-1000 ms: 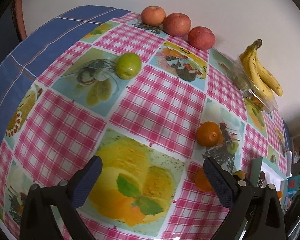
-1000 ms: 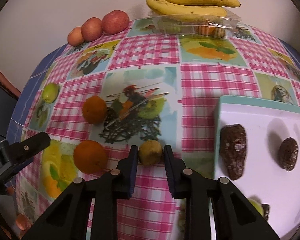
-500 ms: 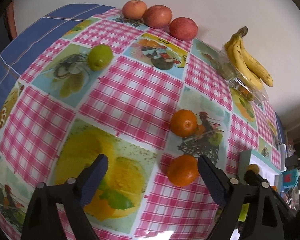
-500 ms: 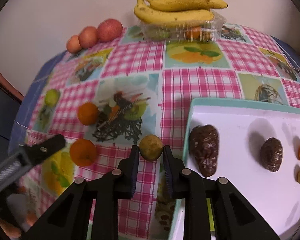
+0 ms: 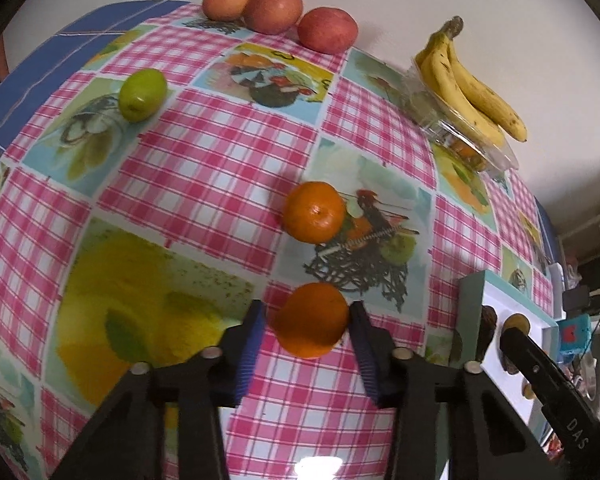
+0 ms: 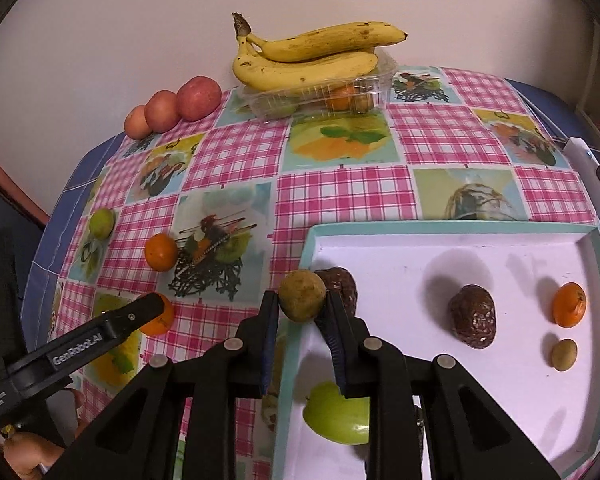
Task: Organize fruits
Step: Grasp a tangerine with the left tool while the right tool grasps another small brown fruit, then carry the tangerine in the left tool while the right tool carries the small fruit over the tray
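**Fruit in both grippers**

Left wrist view: left gripper has its fingers on either side of an orange, closed in to its sides; whether the pads press it firmly cannot be told for sure. A second orange lies just beyond on the checked cloth. Farther off sit a green fruit, three apples in a row by the wall, and bananas on a clear box. The tray shows at the right edge.

Right wrist view: right gripper is clamped narrow on a small brownish-yellow fruit, held above the tray's near-left corner. Inside the tray lie two dark wrinkled fruits, a small orange fruit, a small tan one and a green apple partly hidden under the gripper. The left gripper's finger reaches in from the left at an orange on the cloth.
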The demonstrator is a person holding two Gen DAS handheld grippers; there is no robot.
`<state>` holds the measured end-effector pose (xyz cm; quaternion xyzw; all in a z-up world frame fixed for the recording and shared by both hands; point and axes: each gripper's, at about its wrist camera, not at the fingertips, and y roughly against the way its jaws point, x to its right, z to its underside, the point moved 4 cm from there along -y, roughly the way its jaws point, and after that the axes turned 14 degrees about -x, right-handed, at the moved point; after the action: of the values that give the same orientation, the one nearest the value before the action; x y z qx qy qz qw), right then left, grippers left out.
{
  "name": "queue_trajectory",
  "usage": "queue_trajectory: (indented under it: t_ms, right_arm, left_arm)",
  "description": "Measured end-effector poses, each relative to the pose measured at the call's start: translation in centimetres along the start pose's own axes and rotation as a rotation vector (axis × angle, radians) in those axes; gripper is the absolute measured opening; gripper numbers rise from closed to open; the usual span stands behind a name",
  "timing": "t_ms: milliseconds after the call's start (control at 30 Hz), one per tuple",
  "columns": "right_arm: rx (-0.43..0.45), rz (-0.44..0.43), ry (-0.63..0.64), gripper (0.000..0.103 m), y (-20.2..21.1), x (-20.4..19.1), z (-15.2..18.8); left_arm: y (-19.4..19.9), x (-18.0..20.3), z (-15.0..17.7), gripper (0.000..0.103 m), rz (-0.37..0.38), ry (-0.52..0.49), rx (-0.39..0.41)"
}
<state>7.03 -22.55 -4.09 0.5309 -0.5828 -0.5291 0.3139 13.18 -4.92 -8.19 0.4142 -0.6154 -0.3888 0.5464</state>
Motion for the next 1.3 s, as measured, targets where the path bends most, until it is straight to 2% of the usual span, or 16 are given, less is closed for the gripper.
queue_trajectory:
  t_ms: [467, 700, 1100, 1300]
  right_arm:
    - [0.018, -0.005, -0.025, 0.025, 1.1, 1.7, 0.2]
    - [0.025, 0.029, -0.095, 0.025, 2.3, 4.6, 0.4]
    - [0.05, 0.127, -0.326, 0.025, 4.4, 14.5, 2.1]
    - [0.064, 0.115, -0.367, 0.025, 4.8, 16.4, 2.4]
  left_arm:
    - [1.5, 1.3, 0.1, 0.038, 0.036, -0.009, 0.023]
    - [2.7, 3.8, 0.8, 0.038, 0.056, -0.062, 0.045]
    - [2.9, 11.2, 3.2, 0.038, 0.066, -0.272, 0.052]
    - [1.3, 14.7, 4.6, 0.038, 0.06, -0.368, 0.018]
